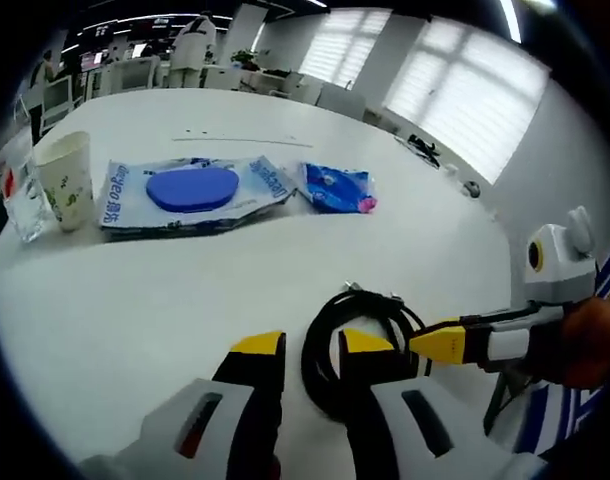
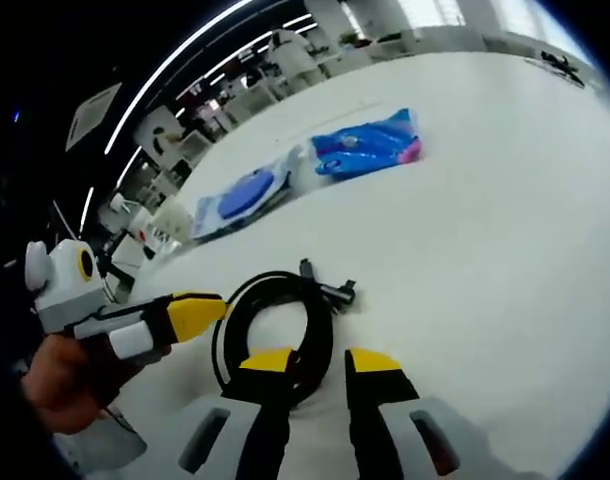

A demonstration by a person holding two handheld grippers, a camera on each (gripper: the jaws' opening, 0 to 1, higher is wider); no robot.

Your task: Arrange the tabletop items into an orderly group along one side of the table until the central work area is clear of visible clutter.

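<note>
Left yellow-tipped two-jaw gripper point(image 1: 312, 350) and right yellow-tipped two-jaw gripper point(image 2: 319, 362), jaws parted, converge low; a hand point(image 1: 588, 340) grips one.

You can see white letters on the big blue wipes pack point(image 1: 192, 195) at the far left of the table, but they are too blurry and bent to read. Nothing else has words.

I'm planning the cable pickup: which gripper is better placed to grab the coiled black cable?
Probably the right gripper: the coiled black cable already lies partly between its open jaws. The left gripper sits beside the coil, its right jaw over the loop's middle.
</note>
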